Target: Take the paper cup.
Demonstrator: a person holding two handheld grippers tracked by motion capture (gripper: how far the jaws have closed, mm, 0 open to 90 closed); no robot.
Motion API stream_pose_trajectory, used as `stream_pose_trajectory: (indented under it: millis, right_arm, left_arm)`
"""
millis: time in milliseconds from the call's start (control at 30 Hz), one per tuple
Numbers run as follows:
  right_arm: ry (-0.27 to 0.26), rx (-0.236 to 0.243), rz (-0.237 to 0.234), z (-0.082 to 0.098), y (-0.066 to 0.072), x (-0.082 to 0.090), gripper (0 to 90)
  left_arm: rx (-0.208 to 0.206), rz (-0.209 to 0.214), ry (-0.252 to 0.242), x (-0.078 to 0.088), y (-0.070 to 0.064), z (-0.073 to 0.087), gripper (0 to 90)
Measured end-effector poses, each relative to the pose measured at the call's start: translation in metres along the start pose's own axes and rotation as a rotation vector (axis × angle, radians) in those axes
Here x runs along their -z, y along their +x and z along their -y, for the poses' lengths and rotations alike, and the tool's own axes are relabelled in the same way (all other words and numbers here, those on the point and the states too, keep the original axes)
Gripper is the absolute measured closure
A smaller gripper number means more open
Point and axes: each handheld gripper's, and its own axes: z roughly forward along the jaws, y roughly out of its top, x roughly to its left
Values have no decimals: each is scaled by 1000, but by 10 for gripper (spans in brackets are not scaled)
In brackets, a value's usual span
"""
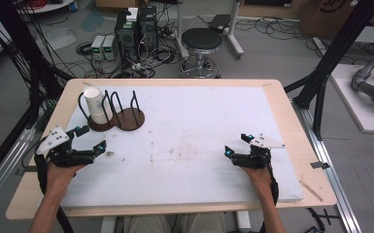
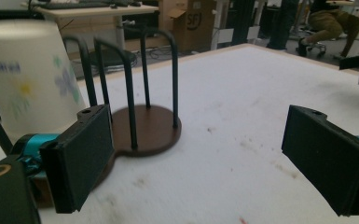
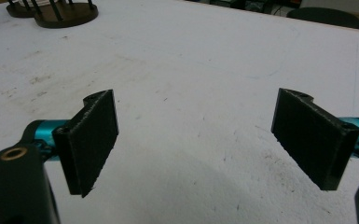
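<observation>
A white paper cup [image 1: 95, 104] with a flower print stands upside down in the left bay of a black wire rack on a dark brown wooden base [image 1: 126, 119] at the table's back left. The cup [image 2: 25, 77] and the rack [image 2: 144, 126] loom close in the left gripper view. My left gripper [image 1: 92, 138] hovers just in front of the rack, jaws open, nothing between them. My right gripper [image 1: 237, 144] rests low over the white board at the front right, jaws open and empty. The rack base [image 3: 60, 14] shows far off in the right gripper view.
A white board [image 1: 189, 141] covers most of the wooden table [image 1: 291, 116]. Beyond the far edge stand a black stool [image 1: 201, 41] and electronics boxes [image 1: 136, 29] among cables on the floor. Black frame posts flank both sides.
</observation>
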Motion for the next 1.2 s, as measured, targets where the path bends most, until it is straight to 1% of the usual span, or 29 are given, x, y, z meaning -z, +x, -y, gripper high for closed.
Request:
stream_pose_trajectory:
  millis: [33, 67, 133, 200, 267, 333, 400, 467, 600, 667, 800, 900, 967, 1033, 1100, 1133, 1167, 1200]
  right_arm:
    - [-1, 1, 1, 0, 0, 0, 151]
    - [-1, 1, 1, 0, 0, 0, 151]
    - [1, 2, 1, 0, 0, 0, 151]
    - [3, -1, 1, 0, 0, 0, 151]
    - [3, -1, 2, 0, 0, 0, 151]
    - [3, 0, 2, 0, 0, 0, 151]
    - [4, 0, 3, 0, 1, 0, 151]
    - [5, 4, 3, 0, 0, 0, 151]
    - [8, 6, 4, 0, 1, -1, 151]
    - [9, 6, 5, 0, 1, -1, 151]
    - [11, 6, 3, 0, 1, -1, 151]
    - [13, 4, 6, -1, 1, -1, 151]
    - [16, 6, 5, -1, 1, -1, 151]
    - [15, 6, 4, -1, 1, -1, 151]
    - [15, 6, 6, -1, 1, -1, 151]
    - [15, 6, 5, -1, 1, -1, 151]
    - [15, 6, 5, -1, 1, -1, 151]
    - [14, 5, 5, -1, 1, -1, 151]
  left_arm:
    - [-12, 13, -3, 0, 4, -10, 90]
    - [-22, 19, -5, 1, 7, -16, 90]
    - [-42, 33, -12, 1, 15, -34, 90]
    - [-50, 46, -23, 1, 23, -48, 90]
    - [-60, 51, -23, 1, 32, -61, 90]
    - [-64, 59, -17, 0, 39, -71, 90]
    - [-77, 55, -6, -1, 48, -82, 90]
    - [-75, 69, -5, -4, 55, -90, 90]
    - [-87, 97, 31, -12, 72, -107, 90]
    - [-94, 111, 51, -17, 78, -113, 90]
    - [-110, 142, 127, -30, 94, -125, 90]
    - [-134, 167, 178, -39, 105, -132, 90]
    - [-149, 181, 203, -44, 109, -136, 90]
    - [-160, 199, 240, -50, 113, -138, 91]
    - [-175, 213, 283, -55, 116, -139, 91]
    - [-175, 230, 303, -59, 118, -139, 91]
    - [-181, 236, 322, -61, 120, -140, 91]
    - [-194, 238, 349, -63, 121, -140, 91]
